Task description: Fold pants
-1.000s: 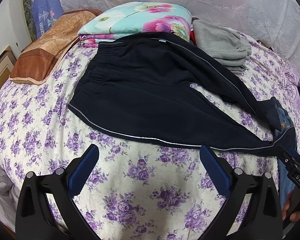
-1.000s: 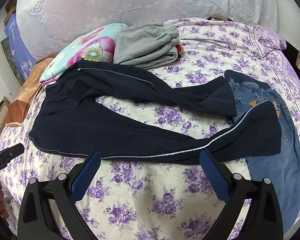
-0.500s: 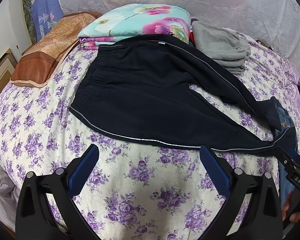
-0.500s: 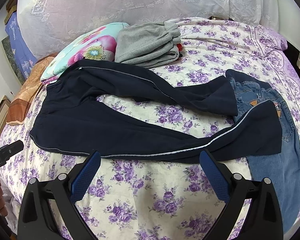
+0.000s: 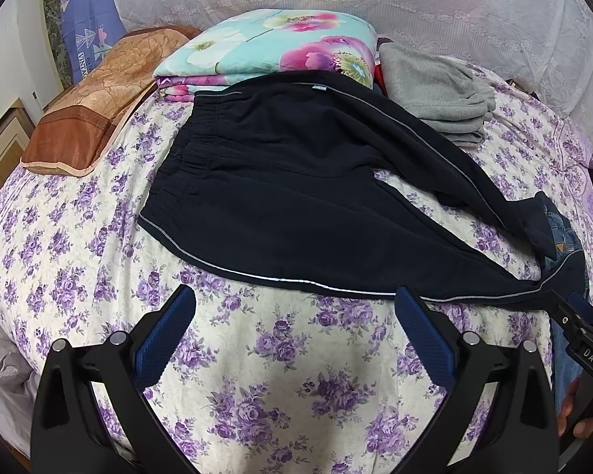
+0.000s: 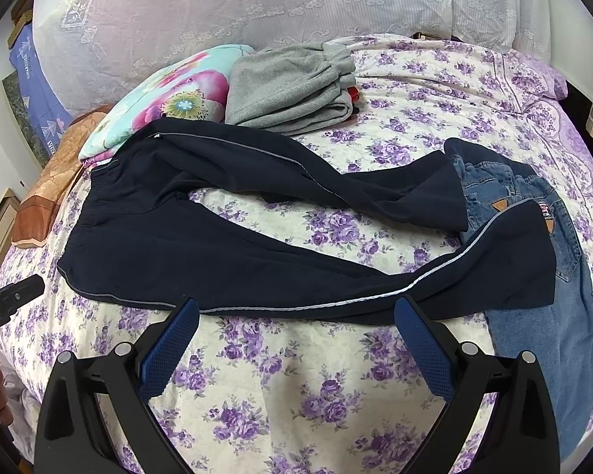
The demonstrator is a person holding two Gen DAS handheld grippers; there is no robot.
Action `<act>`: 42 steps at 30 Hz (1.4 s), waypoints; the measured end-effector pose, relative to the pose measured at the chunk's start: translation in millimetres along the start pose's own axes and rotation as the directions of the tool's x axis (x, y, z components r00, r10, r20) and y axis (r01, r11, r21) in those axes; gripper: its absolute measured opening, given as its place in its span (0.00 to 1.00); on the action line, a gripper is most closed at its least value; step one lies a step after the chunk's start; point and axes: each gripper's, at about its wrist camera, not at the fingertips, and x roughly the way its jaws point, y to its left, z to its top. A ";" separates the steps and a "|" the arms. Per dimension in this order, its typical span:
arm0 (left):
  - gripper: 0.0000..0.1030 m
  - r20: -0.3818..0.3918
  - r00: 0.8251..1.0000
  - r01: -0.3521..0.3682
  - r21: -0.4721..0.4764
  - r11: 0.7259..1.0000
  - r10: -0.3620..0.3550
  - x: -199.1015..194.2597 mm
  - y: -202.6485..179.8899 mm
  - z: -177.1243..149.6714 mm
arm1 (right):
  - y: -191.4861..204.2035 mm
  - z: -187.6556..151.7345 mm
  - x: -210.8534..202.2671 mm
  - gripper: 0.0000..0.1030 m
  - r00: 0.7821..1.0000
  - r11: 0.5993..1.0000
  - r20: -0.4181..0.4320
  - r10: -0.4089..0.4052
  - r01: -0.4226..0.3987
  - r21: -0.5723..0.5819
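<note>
We hold the left hand-held gripper [image 5: 294, 318] spread wide with nothing between its blue pads [image 5: 166, 333], hovering over the near part of the bed [image 5: 79, 276], just short of the pants [image 5: 288, 205]. The right hand-held gripper [image 6: 296, 328] is spread just as wide and also holds nothing; its pads [image 6: 423, 345] sit right at the near edge of the pants' closer leg, whether touching we cannot tell. In the left view we see the tip of the right tool at the right edge, and part of a hand [image 5: 573, 410] below it.

The pants are dark navy with a thin pale stripe along each outer seam. They lie spread flat on the bed's purple-flowered cover, unfolded, waistband to our left and the two legs running off to the right. The legs are parted, with a wedge of bed cover showing between them. Both cuffs lie on top of a pair of blue jeans [image 6: 565, 284] at the right side of the bed.

Beyond the waistband sits a folded floral quilt [image 5: 272, 47] in turquoise and pink; the top of the pants rests against it. Just beside the quilt, to the right, is a stack of folded grey clothes [image 5: 435, 87]. A brown pillow [image 5: 95, 102] lies at the far left corner, and a pale lace curtain [image 5: 415, 4] hangs behind the bed.
</note>
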 end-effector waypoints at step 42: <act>0.93 -0.322 0.946 -0.074 -0.333 0.940 -0.039 197.3 120.9 50.4 | -40.5 -25.3 26.3 0.97 0.992 0.986 -0.104 -0.068 0.083 0.143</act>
